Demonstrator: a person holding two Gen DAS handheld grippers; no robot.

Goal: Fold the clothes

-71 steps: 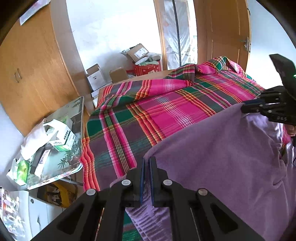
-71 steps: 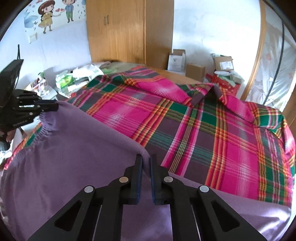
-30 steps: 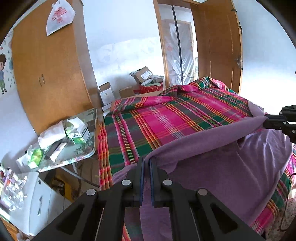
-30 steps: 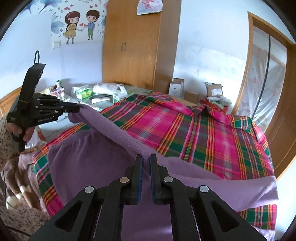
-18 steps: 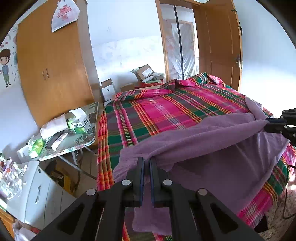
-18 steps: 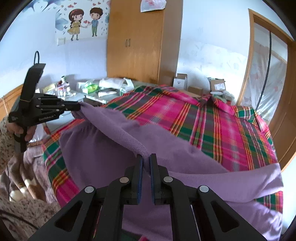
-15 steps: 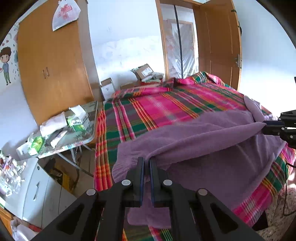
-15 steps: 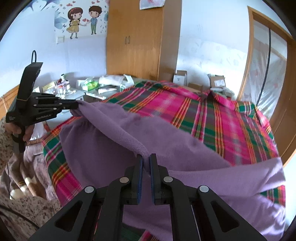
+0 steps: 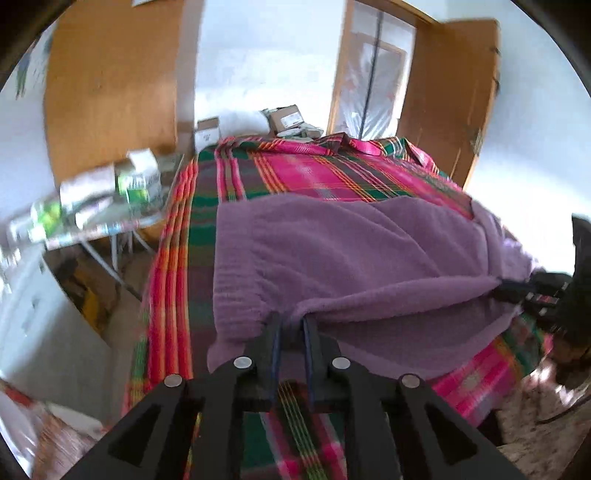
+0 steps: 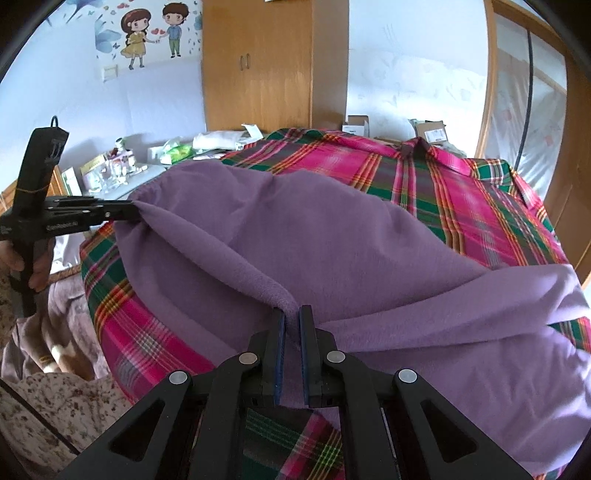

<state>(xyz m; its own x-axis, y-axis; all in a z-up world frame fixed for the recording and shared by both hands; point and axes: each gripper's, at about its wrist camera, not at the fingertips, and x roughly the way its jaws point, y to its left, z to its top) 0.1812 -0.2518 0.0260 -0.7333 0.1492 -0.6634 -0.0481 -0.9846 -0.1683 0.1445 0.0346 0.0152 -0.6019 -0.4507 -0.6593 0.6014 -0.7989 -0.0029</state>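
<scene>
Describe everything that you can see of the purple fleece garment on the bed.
The purple fleece garment looks soft, fuzzy and plain. It is spread wide over the pink and green plaid bed cover, with a gathered, ribbed band along one edge. Its near edge is lifted in a taut ridge, pinched at one end by the left gripper and at the other by the right gripper. The rest sags in folds.

Colours and patterns on and around the bed

A plain purple garment (image 10: 332,236) is spread over a bedspread (image 10: 461,192) checked in pink, green and maroon with thin orange-yellow lines. Black grippers with blue-lined fingers are seen. An orange-brown wardrobe (image 10: 273,62) and a wall sticker (image 10: 151,29) of two cartoon children on a pale wall are shown.
</scene>
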